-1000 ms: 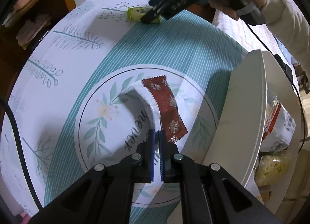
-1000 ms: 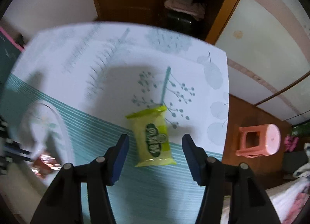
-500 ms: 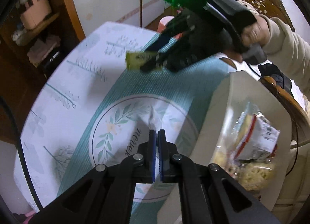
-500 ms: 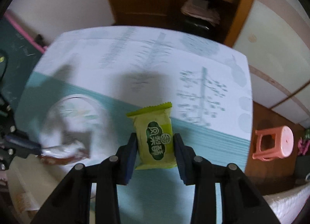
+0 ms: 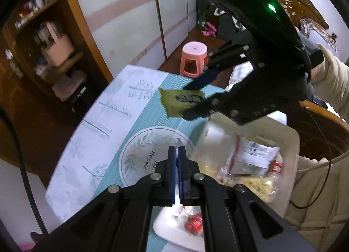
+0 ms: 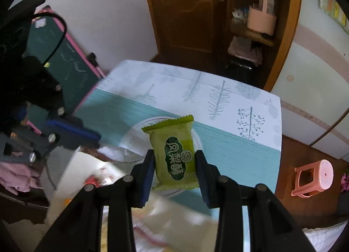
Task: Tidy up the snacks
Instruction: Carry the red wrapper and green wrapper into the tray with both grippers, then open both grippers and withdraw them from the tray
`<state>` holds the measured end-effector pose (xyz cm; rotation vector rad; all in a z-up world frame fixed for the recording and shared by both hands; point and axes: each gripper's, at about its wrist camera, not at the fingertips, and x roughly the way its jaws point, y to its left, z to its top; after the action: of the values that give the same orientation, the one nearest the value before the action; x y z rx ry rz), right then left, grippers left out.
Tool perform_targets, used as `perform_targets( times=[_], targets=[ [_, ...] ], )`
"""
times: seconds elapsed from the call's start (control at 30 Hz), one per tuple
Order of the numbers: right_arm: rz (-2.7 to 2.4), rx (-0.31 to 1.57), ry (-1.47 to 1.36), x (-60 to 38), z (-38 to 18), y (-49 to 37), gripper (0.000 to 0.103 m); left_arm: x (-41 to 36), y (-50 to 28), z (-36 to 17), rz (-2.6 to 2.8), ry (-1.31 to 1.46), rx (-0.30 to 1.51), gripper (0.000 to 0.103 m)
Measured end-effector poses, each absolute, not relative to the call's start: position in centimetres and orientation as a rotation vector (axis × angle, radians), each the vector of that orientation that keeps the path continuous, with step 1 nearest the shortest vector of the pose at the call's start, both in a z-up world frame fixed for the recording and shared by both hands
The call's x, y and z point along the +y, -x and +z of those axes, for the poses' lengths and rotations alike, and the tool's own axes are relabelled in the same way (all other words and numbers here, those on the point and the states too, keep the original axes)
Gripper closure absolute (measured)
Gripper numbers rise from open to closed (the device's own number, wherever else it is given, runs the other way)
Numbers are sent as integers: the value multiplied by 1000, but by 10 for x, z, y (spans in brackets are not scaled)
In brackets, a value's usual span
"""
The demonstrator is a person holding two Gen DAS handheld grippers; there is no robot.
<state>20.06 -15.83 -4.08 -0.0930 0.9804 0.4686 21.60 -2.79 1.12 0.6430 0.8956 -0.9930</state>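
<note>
Pink stool (image 6: 314, 177) beyond table (image 6: 229, 153) (cupboard (image 6: 250, 23) behind).

Left tongs (image 5: 176, 158) closed; right tongs (image 6: 175, 164) clamped.

A yellow-green snack packet (image 6: 174, 153) carries a dark green oval label with white characters. The tablecloth (image 6: 229, 149) is teal with fine stripes, edged in white with grey-blue tree drawings and a white leaf-ringed circle (image 5: 150, 156). The stool (image 6: 314, 177) is pink. Both grippers are black with blue pads (image 6: 149, 177). The bin (image 5: 292, 149) is white.
</note>
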Motion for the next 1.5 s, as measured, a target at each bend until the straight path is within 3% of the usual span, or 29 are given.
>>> perform_targets(
  times=[0.17,0.43,0.67,1.33,1.4,1.5],
  targets=[
    [492,918,72,-150,-8,-137,66,-13,-160,60,-986,-616,806,103],
    [470,883,16,-139,2,-63,66,0,-84,84,-887,-493,701,103],
    [399,902,-22,-137,-8,-33,66,-4,-56,57,-764,-407,731,103],
    [318,1004,-51,-134,-40,-22,64,1,-72,-6,-580,-300,872,102],
    [316,1007,-61,-135,-42,-21,60,1,-73,-9,-575,-288,881,102],
    [314,1007,-79,-136,-44,-20,50,0,-77,-15,-564,-277,903,90]
  ],
)
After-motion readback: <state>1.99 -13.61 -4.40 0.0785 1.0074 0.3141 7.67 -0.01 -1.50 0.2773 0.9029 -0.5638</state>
